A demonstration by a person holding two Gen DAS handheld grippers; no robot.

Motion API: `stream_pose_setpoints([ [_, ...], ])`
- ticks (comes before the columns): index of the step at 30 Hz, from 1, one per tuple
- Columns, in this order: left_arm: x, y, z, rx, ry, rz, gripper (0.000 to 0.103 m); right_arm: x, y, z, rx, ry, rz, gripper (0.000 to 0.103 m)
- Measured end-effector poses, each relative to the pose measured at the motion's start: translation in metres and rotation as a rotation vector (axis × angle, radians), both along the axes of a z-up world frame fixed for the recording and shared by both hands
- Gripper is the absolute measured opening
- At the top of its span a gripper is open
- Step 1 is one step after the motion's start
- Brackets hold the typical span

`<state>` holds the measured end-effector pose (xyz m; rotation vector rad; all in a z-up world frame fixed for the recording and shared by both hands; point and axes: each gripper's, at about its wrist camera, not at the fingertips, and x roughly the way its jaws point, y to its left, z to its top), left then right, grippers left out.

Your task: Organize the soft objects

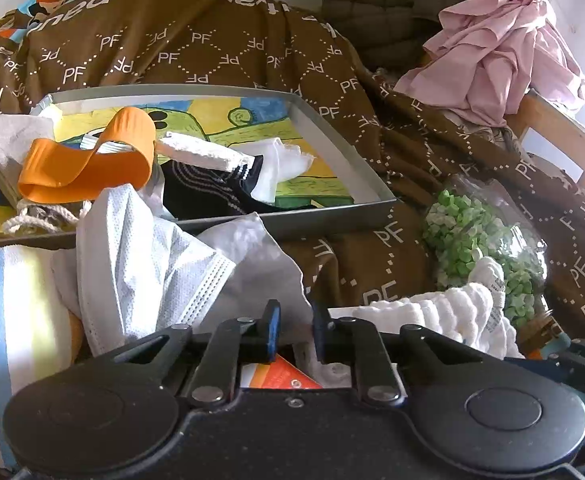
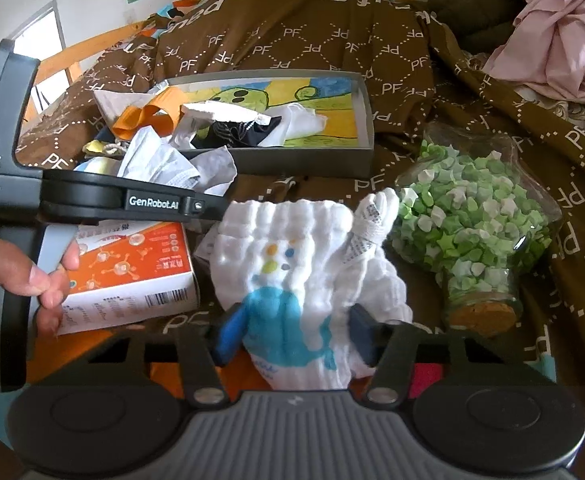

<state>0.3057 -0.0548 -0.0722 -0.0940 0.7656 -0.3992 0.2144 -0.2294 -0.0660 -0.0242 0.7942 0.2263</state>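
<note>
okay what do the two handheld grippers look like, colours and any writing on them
Left gripper: black linkage arms with silver rivets, blue finger pads, dark grey body printed GenRobot.AI. Right gripper: same black linkages, round black pivot discs, blue pads, ribbed grey housing. A bare hand shows; no sleeve visible.

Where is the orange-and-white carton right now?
In the right wrist view, the orange-and-white carton lies lower left on the brown blanket, left of the white quilted cloth.

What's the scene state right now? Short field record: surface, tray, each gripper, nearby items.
surface: brown PF blanket
tray: grey box lid holding orange band, dark sock
left gripper: nearly closed on white fabric
right gripper: pads pressing white cloth, whale print
nearby: orange box, jar of green paper stars, pink garment
</note>
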Motion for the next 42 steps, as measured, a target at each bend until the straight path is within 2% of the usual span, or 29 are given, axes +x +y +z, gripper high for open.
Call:
stream_pose_setpoints([
  [2,-0.001,0.001,0.000,-0.005,0.000,0.004,0.004,0.000,0.001,0.000,-0.004,0.006,0.008,0.045],
  [4,-0.001,0.001,0.000,-0.008,0.003,0.006,0.000,0.001,0.003,-0.003,-0.022,0.023,0.019,0.036],
  [7,-0.002,0.005,0.000,-0.031,0.002,0.028,0.000,0.000,0.006,-0.003,-0.030,0.021,0.037,0.024],
  [10,-0.006,0.007,0.003,-0.045,-0.027,0.052,0.000,-0.003,0.008,0.001,-0.037,-0.016,0.044,0.019],
  [18,-0.019,0.002,0.026,-0.078,-0.126,0.053,0.000,-0.009,0.003,0.014,-0.041,-0.123,0.011,0.016],
  [23,-0.023,0.000,0.035,-0.095,-0.153,0.040,0.000,-0.015,0.002,0.022,-0.045,-0.211,0.009,0.016],
  [33,-0.030,0.009,0.057,-0.210,-0.207,0.030,0.000,-0.023,-0.001,0.039,-0.007,-0.365,0.007,0.016],
  [38,-0.031,0.012,0.076,-0.244,-0.258,0.025,0.000,-0.008,-0.008,0.050,0.050,-0.451,-0.022,0.016],
  [42,-0.025,0.020,0.093,-0.261,-0.323,0.027,0.000,0.022,-0.011,0.059,0.111,-0.513,-0.056,0.016],
])
